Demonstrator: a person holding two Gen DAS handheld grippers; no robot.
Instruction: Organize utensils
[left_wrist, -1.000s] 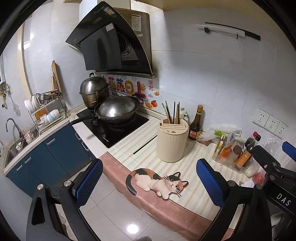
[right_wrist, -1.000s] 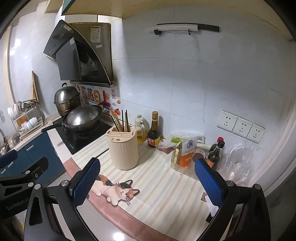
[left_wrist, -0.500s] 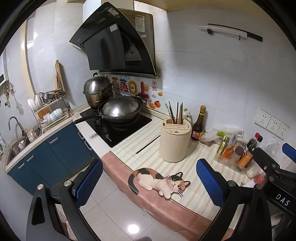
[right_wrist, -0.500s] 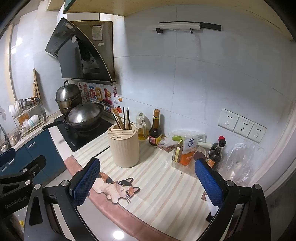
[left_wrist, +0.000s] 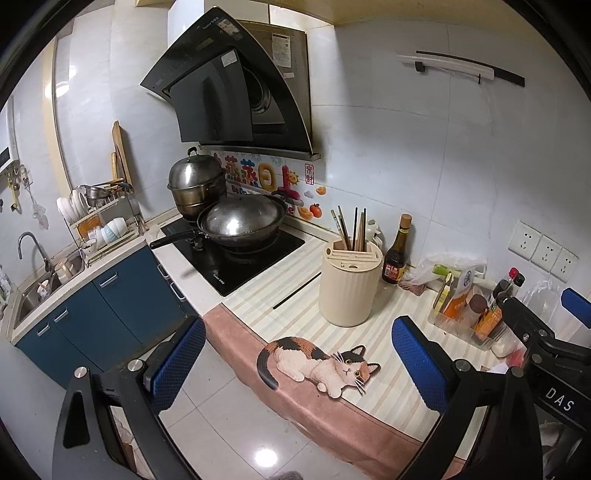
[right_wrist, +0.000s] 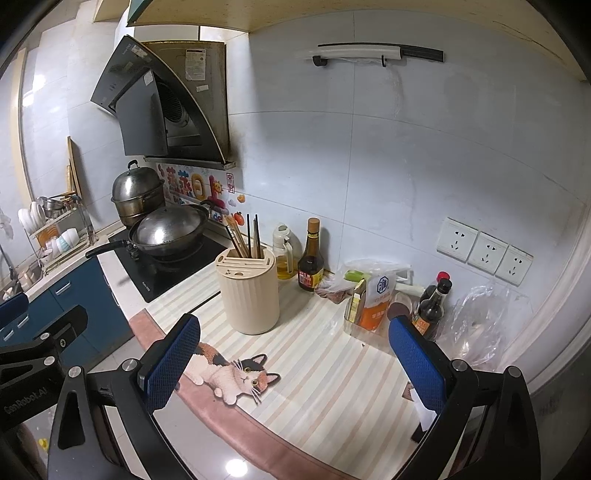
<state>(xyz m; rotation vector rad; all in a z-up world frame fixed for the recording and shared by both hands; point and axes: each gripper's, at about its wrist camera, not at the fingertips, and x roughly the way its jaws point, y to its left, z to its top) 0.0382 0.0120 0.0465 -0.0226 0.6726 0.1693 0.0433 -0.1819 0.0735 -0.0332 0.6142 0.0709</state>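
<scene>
Left wrist view has crept nearer the chopstick holder; both grippers gape empty, loose chopstick unpicked

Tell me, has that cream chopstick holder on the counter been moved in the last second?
No. The cream holder still stands beside the dark sauce bottle, the loose chopstick at its foot. Only the cameras shifted.

- Walls: pale grey-white tile, glossy, with faint streaks below a wall-mounted rail.
- Triple socket row on the wall at right.
- Black angled range hood above the induction hob; colourful sticker strip beneath it.
- Blue base cabinets under a white worktop; steel sink with tap.
- Striped counter mat.
- Floor: light glossy tile reflecting a ceiling light.
</scene>
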